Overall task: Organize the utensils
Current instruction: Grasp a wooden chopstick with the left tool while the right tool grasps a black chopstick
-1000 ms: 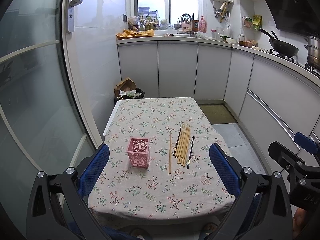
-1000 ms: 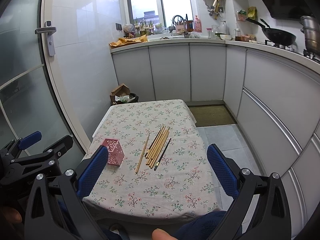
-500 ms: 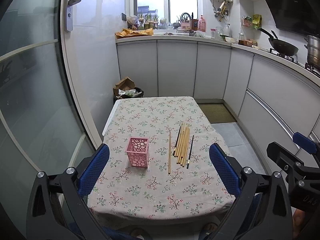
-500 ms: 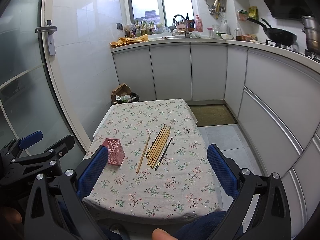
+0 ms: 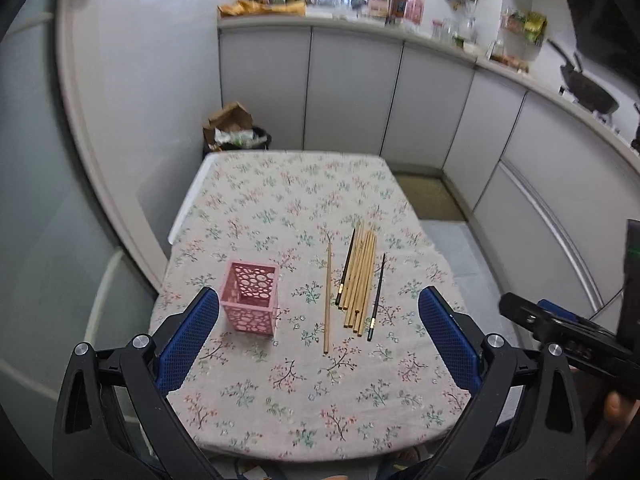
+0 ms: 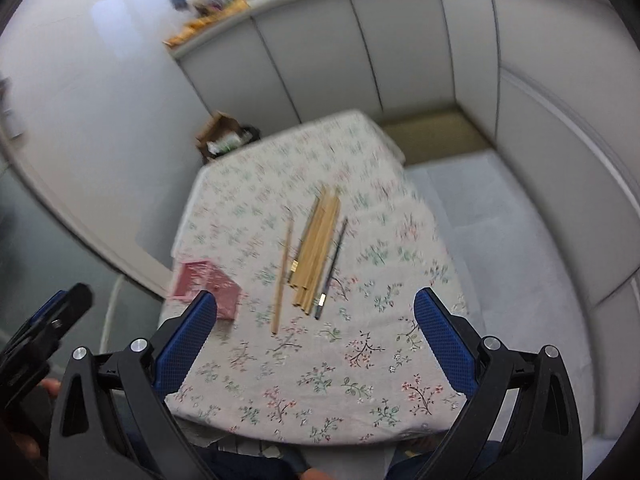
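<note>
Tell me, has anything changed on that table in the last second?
Only the viewpoints: both hand-held grippers, left and right, tipped down and came closer to the table, jaws wide open, holding nothing. The pink holder and the chopsticks lie where they were.

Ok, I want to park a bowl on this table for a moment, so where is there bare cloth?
Bare cloth: the far half of the tablecloth beyond the chopsticks, and the near strip below them. Crowded: the middle band, where the pink holder, the lone chopstick and the bundle lie side by side.
</note>
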The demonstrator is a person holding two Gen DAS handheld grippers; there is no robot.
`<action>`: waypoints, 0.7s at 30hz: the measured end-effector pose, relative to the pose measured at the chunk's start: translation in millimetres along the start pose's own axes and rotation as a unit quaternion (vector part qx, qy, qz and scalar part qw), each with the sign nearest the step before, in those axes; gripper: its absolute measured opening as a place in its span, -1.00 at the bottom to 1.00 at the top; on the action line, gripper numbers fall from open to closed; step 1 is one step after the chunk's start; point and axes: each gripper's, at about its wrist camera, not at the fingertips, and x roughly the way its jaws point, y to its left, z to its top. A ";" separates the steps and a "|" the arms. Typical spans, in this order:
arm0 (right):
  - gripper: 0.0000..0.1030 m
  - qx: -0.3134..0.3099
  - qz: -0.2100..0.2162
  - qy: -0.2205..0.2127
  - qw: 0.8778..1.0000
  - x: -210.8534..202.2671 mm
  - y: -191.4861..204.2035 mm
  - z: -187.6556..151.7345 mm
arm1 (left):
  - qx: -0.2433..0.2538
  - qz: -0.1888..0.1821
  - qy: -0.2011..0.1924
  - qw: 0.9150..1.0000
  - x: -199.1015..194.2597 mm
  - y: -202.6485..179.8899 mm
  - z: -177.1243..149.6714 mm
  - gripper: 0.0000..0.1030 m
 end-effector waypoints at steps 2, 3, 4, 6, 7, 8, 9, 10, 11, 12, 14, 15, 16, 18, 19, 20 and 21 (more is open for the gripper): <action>0.86 0.032 0.005 0.027 0.999 36.7 -12.1 13.8 | -0.001 -0.013 0.040 0.999 38.0 -4.5 9.3 0.86; 0.86 0.046 0.011 0.034 0.998 48.3 -17.8 18.3 | -0.001 -0.022 0.059 0.998 59.4 -7.8 14.1 0.86; 0.86 0.070 0.022 0.050 0.996 68.2 -24.4 27.5 | -0.001 -0.027 0.070 0.997 74.7 -10.0 17.6 0.86; 0.86 0.081 0.021 0.076 0.994 97.2 -29.3 43.3 | 0.006 -0.027 0.091 0.995 115.0 -15.3 25.4 0.86; 0.86 0.079 0.016 0.084 0.993 106.3 -29.3 49.7 | 0.007 -0.019 0.106 0.994 138.4 -17.9 28.7 0.86; 0.86 0.074 0.013 0.093 0.993 117.8 -29.0 58.5 | 0.007 -0.011 0.122 0.992 159.1 -19.8 31.1 0.86; 0.86 0.074 0.009 0.099 0.992 128.0 -30.2 66.6 | 0.005 -0.005 0.133 0.991 175.5 -20.0 32.1 0.84; 0.86 0.081 0.004 0.099 0.992 139.1 -33.1 75.0 | 0.005 -0.002 0.138 0.990 189.4 -19.6 32.3 0.83; 0.86 0.093 -0.002 0.090 0.992 148.3 -37.8 81.9 | 0.008 0.005 0.152 0.988 210.7 -20.8 32.6 0.81; 0.86 0.101 -0.011 0.080 0.992 153.3 -42.3 86.3 | 0.011 0.010 0.167 0.986 226.6 -21.4 31.6 0.66; 0.86 0.103 -0.039 0.067 0.992 167.7 -50.3 88.1 | 0.008 0.011 0.193 0.981 254.1 -16.5 29.9 0.34; 0.86 0.096 -0.047 0.078 0.991 176.8 -51.4 88.1 | 0.002 0.009 0.208 0.978 267.6 -12.8 28.6 0.20; 0.84 0.090 -0.043 0.094 0.991 185.6 -52.2 88.3 | -0.003 0.008 0.216 0.976 276.8 -9.0 28.3 0.17; 0.81 0.088 -0.035 0.103 0.990 193.7 -53.0 91.1 | 0.001 0.015 0.223 0.975 295.3 -8.4 28.8 0.13; 0.81 0.085 -0.036 0.104 0.990 195.6 -52.8 92.0 | 0.008 0.021 0.225 0.974 301.6 -10.4 28.3 0.10; 0.80 0.077 -0.035 0.105 0.991 198.4 -50.9 92.6 | 0.016 0.025 0.231 0.972 309.6 -12.4 26.9 0.03; 0.79 0.069 -0.031 0.110 0.991 201.8 -48.3 92.8 | 0.018 0.026 0.237 0.971 316.6 -13.7 26.1 -0.08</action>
